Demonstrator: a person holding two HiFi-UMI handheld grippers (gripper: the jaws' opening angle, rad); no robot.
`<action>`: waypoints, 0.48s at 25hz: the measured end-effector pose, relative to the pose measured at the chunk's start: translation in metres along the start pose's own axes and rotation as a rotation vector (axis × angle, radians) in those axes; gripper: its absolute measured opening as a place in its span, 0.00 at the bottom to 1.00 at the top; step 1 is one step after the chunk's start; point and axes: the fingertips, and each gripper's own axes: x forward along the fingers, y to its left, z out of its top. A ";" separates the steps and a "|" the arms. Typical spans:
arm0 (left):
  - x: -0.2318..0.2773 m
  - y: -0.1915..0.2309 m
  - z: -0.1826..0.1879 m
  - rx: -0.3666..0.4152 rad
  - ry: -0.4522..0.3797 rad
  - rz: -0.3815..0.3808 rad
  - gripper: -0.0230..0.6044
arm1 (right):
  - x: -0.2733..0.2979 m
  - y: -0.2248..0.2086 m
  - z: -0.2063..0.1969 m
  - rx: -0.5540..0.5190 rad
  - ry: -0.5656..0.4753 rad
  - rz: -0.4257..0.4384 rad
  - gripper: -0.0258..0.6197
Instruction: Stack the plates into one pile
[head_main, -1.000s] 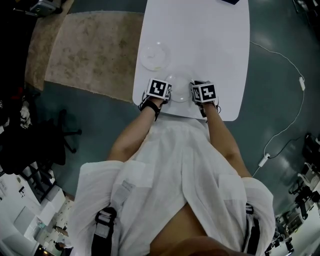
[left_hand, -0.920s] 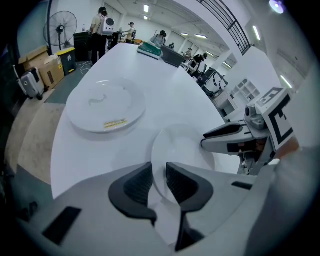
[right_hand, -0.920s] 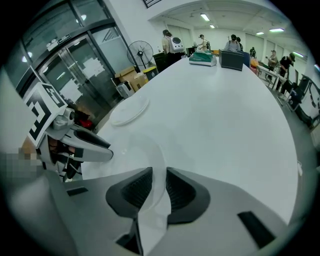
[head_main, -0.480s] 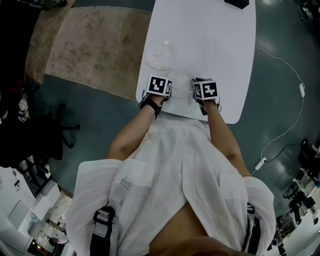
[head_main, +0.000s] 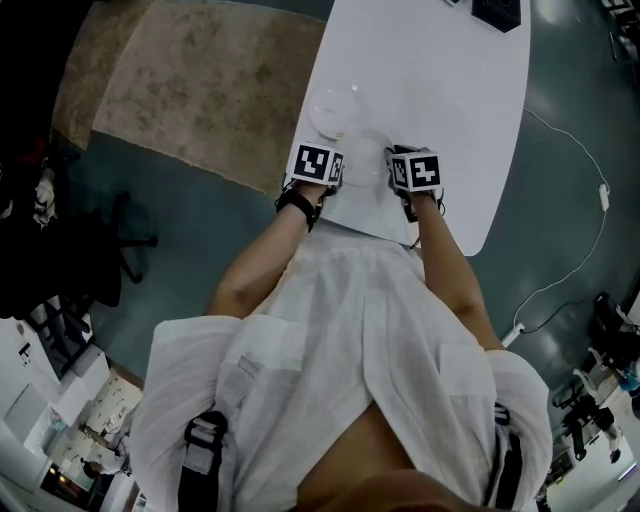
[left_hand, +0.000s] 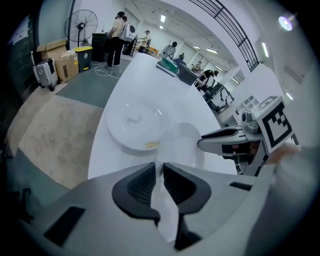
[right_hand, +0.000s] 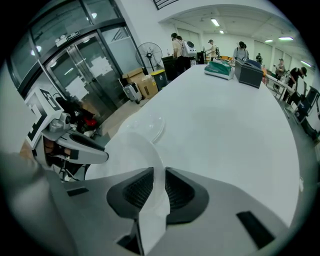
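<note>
Left tongs (left_hand: 160, 172) and right tongs (right_hand: 159, 181) have just been closing, and each now pinches one rim of the near plate (left_hand: 184, 145), on opposite sides. Compared with a second ago, this plate is closer to the second plate (left_hand: 134, 122) on the table (head_main: 440, 70). I judge the carry has begun; placing it on top remains

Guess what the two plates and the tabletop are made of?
Near plate: glossy, faintly translucent white, glass or hard plastic, unclear. Far plate: same look, sharp light glints. Tabletop: smooth white, soft sheen, likely laminate.
</note>
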 end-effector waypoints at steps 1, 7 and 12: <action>-0.001 0.005 0.003 -0.010 -0.004 0.002 0.12 | 0.003 0.002 0.004 -0.004 -0.002 0.004 0.18; -0.010 0.036 0.030 -0.032 -0.028 0.014 0.13 | 0.020 0.013 0.042 -0.014 -0.012 0.027 0.18; -0.014 0.059 0.059 -0.033 -0.045 0.027 0.13 | 0.035 0.015 0.074 -0.025 -0.020 0.027 0.18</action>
